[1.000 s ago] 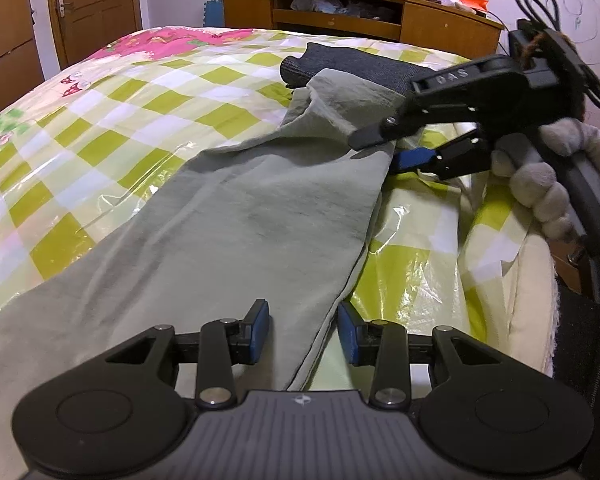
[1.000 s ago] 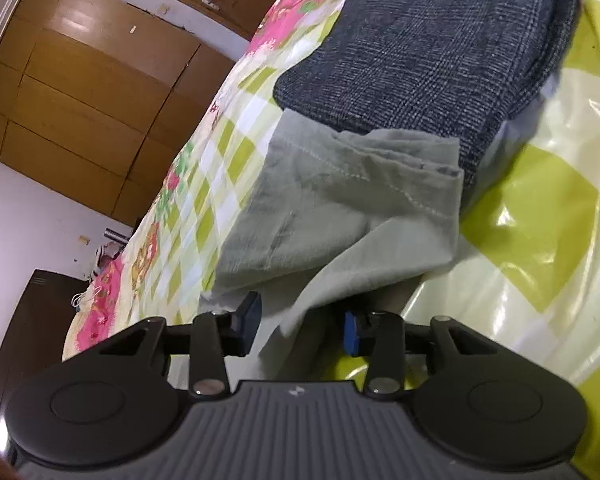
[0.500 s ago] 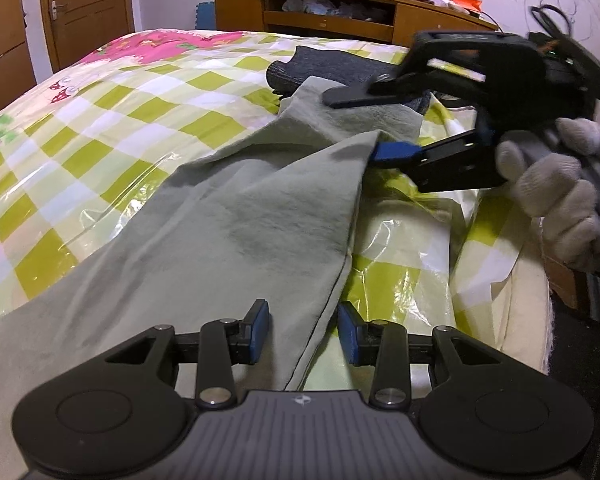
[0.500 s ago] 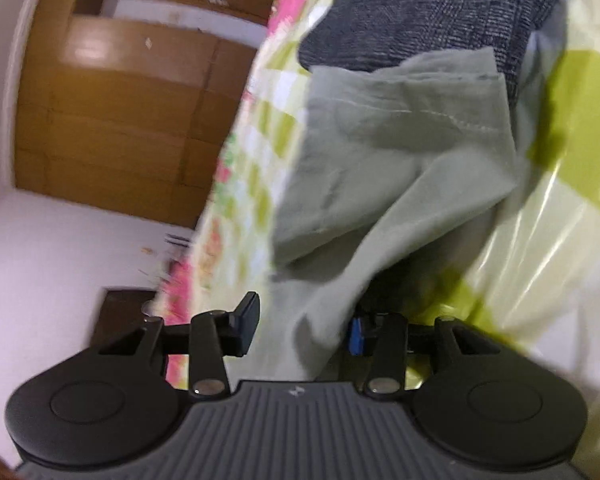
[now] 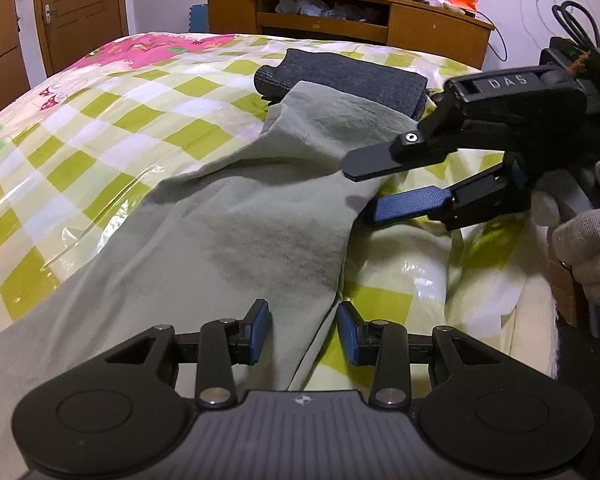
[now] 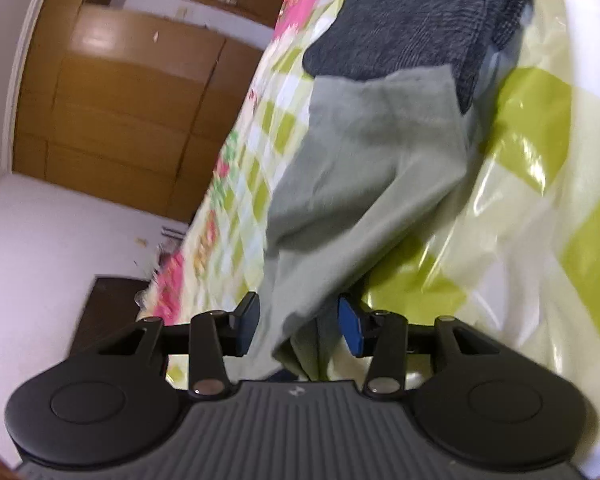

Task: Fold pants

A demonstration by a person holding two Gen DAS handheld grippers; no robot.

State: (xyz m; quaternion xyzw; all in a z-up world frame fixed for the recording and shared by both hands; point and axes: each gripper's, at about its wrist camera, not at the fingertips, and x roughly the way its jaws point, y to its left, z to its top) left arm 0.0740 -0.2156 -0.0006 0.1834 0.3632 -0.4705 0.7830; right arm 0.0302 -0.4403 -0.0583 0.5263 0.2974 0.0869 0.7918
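The main risk is loss of the fabric edge: the right gripper [image 5: 360,192] stands with its jaws apart and no pad pressing on cloth, so any lift from here would leave the grey-green pants [image 5: 236,240] slack on the bed cover [image 5: 100,128], and the leg would slump out of line with the fold. A second risk is the glossy plastic cover being pinched together with the cloth, since the pants edge lies directly on it. The left gripper [image 5: 304,332] is likewise open, its blue pads clear on either side of the pants edge, which runs between them and away ahead. In the right wrist view the fabric passes between the right gripper's pads [image 6: 352,332] and extends forward to the hem, which overlaps a dark grey folded garment [image 6: 416,28] farther ahead.
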